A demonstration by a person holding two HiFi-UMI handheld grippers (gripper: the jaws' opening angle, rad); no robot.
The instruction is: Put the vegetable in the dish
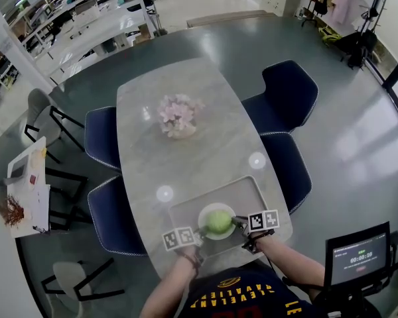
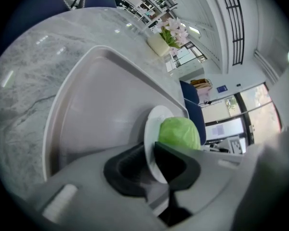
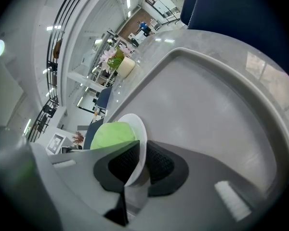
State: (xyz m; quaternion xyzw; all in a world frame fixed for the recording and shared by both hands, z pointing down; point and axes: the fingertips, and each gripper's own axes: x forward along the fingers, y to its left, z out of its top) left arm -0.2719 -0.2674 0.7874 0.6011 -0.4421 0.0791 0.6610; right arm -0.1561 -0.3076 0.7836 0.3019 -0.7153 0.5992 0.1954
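Head view, table (image 1: 186, 85): pale marble, long, running from frame centre down to the lower edge.
Head view, tray (image 1: 249, 189): grey, on the near end of the table, lower centre of the frame.
Head view, dish (image 1: 202, 216): white, round, over the near part of the tray; resting or lifted, not possible to tell.
Head view, vegetable (image 1: 219, 222): green, round, inside the dish.
Head view, left gripper (image 1: 198, 231): at the left edge of the dish.
Head view, right gripper (image 1: 237, 221): at the right edge of the dish.
Head view, surroundings: flowers (image 1: 179, 114) in the middle of the table; dark blue chairs (image 1: 288, 95) along both sides; screen (image 1: 359, 257) in the lower right corner.
Left gripper view, left gripper (image 2: 151, 160): jaws pressed together on the rim of the dish (image 2: 151, 129), one jaw on each face.
Left gripper view, vegetable (image 2: 179, 133): in the dish, right of centre, just beyond the jaw.
Left gripper view, tray (image 2: 101, 105): behind the dish, filling the frame centre.
Right gripper view, right gripper (image 3: 140, 162): jaws clamped on the rim of the dish (image 3: 137, 129).
Right gripper view, vegetable (image 3: 111, 134): in the dish, left of the jaws.
Right gripper view, tray (image 3: 207, 109): wide across the right half.
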